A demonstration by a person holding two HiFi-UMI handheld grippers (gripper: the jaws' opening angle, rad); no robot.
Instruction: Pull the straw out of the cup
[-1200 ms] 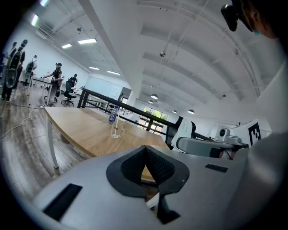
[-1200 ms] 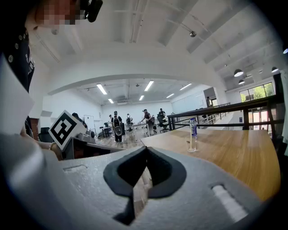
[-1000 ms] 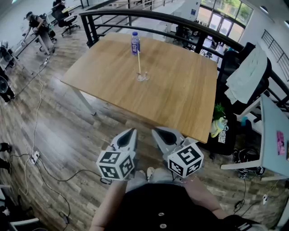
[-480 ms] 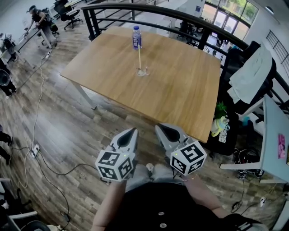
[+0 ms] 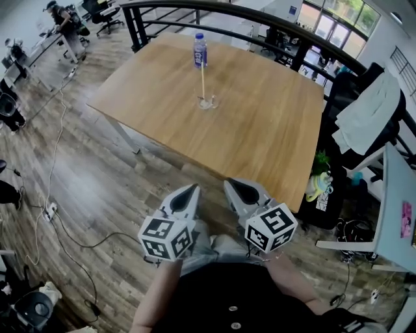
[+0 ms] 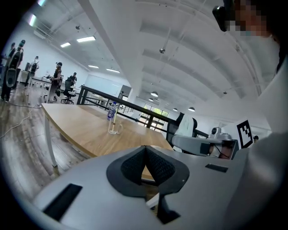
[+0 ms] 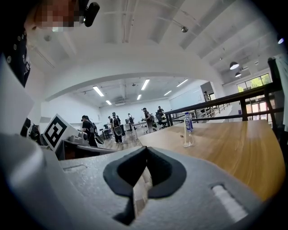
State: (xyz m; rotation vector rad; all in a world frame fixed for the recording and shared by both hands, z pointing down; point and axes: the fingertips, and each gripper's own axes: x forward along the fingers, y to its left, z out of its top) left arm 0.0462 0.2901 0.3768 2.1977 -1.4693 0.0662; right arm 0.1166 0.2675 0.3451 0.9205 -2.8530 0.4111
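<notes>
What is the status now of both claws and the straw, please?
Left claw shut, empty; right claw shut, empty. Pale thin straw standing in clear glass cup on wooden table, far from both. Blue-labelled plastic bottle behind cup, apart.

I get an evenly bright room: daylight comes in through the windows (image 5: 328,16) at the far side, and ceiling strip lights (image 7: 145,84) add a flat white wash. The counter (image 5: 260,130) carries a pale sheen, with only soft shadow beneath it. On the left tongs (image 6: 145,150) and right tongs (image 7: 146,150) the hollows read dark. Both gripper views bend hard at the edges and darken in the corners.
</notes>
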